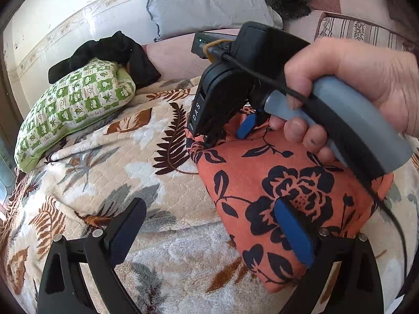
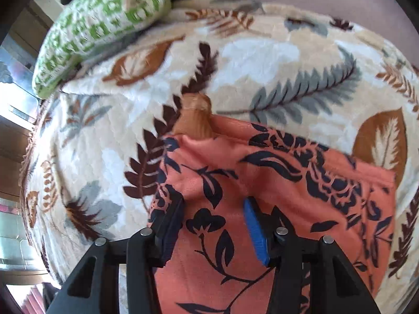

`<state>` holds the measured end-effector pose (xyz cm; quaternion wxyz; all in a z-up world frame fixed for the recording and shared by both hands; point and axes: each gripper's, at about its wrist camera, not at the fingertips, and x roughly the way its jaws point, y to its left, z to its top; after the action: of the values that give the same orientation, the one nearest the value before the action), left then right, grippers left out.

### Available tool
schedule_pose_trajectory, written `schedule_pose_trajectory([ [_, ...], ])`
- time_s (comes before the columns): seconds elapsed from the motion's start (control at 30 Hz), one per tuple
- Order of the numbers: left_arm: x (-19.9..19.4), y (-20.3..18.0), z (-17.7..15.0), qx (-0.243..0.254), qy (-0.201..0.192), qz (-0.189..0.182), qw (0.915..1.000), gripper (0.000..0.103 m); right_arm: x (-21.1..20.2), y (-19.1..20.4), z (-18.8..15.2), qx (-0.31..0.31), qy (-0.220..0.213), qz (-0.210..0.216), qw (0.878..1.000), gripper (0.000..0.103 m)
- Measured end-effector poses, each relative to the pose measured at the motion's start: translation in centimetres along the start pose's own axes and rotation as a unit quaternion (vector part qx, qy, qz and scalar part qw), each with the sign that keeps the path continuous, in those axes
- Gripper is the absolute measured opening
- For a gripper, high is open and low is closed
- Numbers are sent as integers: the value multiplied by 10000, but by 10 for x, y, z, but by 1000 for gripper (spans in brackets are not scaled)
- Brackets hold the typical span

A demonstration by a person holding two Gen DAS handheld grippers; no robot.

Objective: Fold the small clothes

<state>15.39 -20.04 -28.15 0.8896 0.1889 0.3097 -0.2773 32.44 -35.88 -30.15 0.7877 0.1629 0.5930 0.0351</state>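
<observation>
Orange floral garment (image 1: 275, 188), folded, on leaf-print blanket (image 1: 110, 157) atop bed. Left gripper (image 1: 212, 225): fingers spread wide, right pad (image 1: 293, 230) over garment's near edge, left pad over bare blanket. Right gripper (image 2: 213, 225), held by right hand (image 1: 348, 83), at garment's far left corner; fingers narrowly apart, cloth between them, contact unclear. Further back: green checkered pillow (image 1: 76, 110) left, black clothing (image 1: 110, 55) just behind it, grey pillow (image 1: 209, 2) against wall.
</observation>
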Motion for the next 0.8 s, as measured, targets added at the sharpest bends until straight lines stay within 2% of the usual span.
schedule_pose_trajectory([
  [0.07,0,4,-1,-95,12,-166,9998,98,-4,2,-4,95,-315,-3,9995,57],
  [0.17,3,8,0,-192,85,-316,9993,98,-14,6,-12,60,-318,-116,9994,57],
  [0.23,3,9,0,-209,121,-326,9992,98,-31,2,-19,106,-413,-208,9989,57],
  [0.37,3,7,1,-201,109,-252,9994,99,-87,-23,-39,349,-983,-136,9945,57],
  [0.47,4,4,2,-159,94,-161,9997,99,-112,-43,-62,478,-1028,-124,9935,57],
  [0.63,7,5,2,-251,149,-148,9995,101,-113,-74,-128,626,-703,-463,9945,57],
  [0.7,10,9,0,-348,213,-286,9988,103,-103,-90,-155,779,-564,-480,9942,57],
  [0.8,12,11,-2,-518,265,-392,9975,103,-94,-98,-181,799,-969,-434,9911,58],
])
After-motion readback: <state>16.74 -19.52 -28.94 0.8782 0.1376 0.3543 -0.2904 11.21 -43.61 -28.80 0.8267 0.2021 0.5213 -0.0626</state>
